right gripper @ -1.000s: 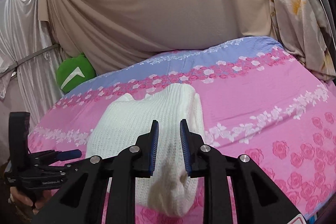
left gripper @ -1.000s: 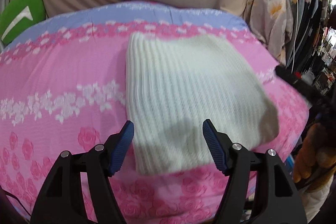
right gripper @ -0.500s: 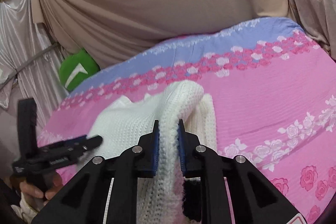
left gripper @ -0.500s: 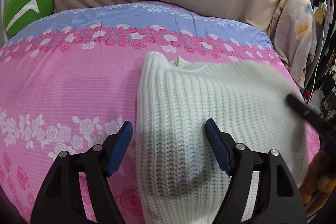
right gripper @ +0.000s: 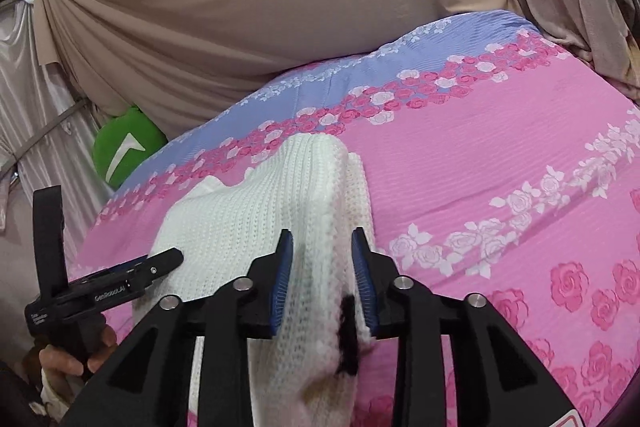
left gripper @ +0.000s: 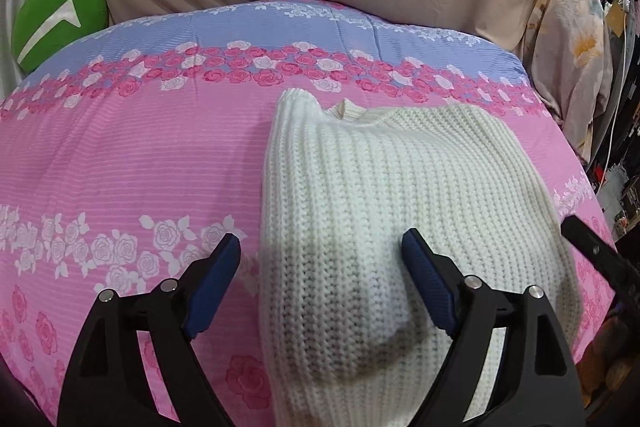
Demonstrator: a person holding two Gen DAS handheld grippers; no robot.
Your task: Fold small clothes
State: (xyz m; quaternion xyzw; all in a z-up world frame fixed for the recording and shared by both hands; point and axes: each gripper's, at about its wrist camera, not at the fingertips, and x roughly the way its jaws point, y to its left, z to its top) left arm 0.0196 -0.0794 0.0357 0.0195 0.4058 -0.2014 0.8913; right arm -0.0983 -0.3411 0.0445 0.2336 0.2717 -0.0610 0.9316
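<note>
1. Bed (left gripper: 120, 155): covered by a pink sheet printed with roses, with a blue band along the far edge. A beige drape (right gripper: 248, 11) hangs behind it. A green cushion (left gripper: 56, 23) sits at the far left corner.

2. White knitted sweater (left gripper: 400, 187): lies on the bed, right of centre in the left wrist view. Its neckline faces the far edge. Its right side is doubled over into a raised fold that runs toward the right wrist camera.

3. Left gripper (left gripper: 320, 283): angled steeply down at the near edge of the sweater. Its jaws have just been opening and stand wide apart. The left blue pad is over bare sheet. The right pad is over the knit. The left border of the sweater lies between them, and neither pad presses on it. In the right wrist view this gripper (right gripper: 160, 263) enters from the left with its tip at the sweater's left edge.

4. Right gripper (right gripper: 322, 279): tilted moderately down and aligned along the raised fold. Its jaws have just been opening. The fold lies between the blue pads with a gap visible on each side, so the knit is released.

5. Person's hand (right gripper: 68, 355): wrapped around the handle of the left gripper, at the lower left of the right wrist view.
</note>
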